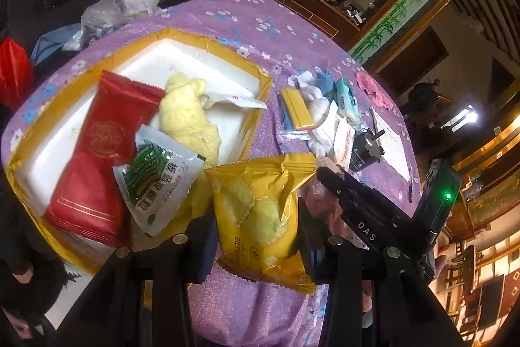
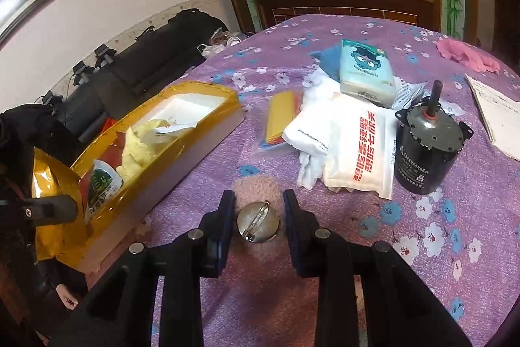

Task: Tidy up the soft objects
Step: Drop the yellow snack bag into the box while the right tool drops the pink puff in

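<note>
My left gripper (image 1: 256,217) is shut on a yellow crackers packet (image 1: 260,213) and holds it at the near right corner of the yellow-rimmed white box (image 1: 208,60). In the box lie a red packet (image 1: 100,158), a green-and-white sachet (image 1: 156,178) and a pale yellow cloth (image 1: 188,116). My right gripper (image 2: 258,210) is open, its fingers either side of a round metal badge (image 2: 257,221) on the purple cloth. The box (image 2: 195,126) and the held packet (image 2: 48,184) show at the left of the right wrist view.
A pile on the table holds a white glove packet with red print (image 2: 360,148), a tissue pack (image 2: 365,72), white tissues (image 2: 308,132) and a yellow pack (image 2: 281,116). A black motor (image 2: 425,145) stands beside it. A pink cloth (image 2: 468,57) and paper (image 2: 497,116) lie far right.
</note>
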The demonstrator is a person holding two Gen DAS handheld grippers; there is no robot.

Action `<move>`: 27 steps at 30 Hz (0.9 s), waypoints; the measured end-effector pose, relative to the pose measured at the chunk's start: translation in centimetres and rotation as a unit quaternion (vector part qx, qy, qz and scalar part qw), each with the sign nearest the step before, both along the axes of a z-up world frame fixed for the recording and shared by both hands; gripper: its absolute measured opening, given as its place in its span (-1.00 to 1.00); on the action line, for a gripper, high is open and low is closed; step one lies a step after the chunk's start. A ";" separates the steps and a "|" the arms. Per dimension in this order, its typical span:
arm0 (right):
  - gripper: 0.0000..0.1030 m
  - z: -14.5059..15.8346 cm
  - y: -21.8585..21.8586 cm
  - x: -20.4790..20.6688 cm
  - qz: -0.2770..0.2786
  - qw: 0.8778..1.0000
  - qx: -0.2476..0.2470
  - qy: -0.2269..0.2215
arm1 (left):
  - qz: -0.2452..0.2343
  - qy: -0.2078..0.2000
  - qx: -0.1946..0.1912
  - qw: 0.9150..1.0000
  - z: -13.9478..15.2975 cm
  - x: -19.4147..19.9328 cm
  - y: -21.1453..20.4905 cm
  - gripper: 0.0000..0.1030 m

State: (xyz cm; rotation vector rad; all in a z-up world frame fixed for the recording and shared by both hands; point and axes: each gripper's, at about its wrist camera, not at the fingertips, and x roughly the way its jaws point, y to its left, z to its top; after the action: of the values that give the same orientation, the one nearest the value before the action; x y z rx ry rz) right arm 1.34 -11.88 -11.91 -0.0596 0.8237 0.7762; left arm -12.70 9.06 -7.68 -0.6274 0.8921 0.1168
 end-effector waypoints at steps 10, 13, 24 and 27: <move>-0.44 4.5 0.1 -1.1 -0.040 0.997 0.058 0.025 | -0.021 -0.033 -0.010 0.999 2.9 -0.9 2.8 -0.13; -0.44 6.5 3.7 -0.8 -0.014 0.998 0.055 0.012 | -0.013 -0.043 -0.010 0.999 3.5 -0.7 4.8 -0.13; -0.43 1.9 13.8 3.6 0.014 0.998 0.031 0.049 | 0.025 0.005 0.058 0.998 0.9 4.9 11.4 -0.13; -0.41 0.9 14.7 3.1 0.016 1.000 0.006 0.011 | 0.022 0.037 0.093 0.995 -0.7 8.0 12.1 -0.13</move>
State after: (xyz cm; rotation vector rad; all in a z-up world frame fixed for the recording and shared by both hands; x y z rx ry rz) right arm 4.42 2.85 -11.02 -0.0526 0.8411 0.8131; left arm -4.66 21.19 -8.37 -0.4714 0.9276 0.2615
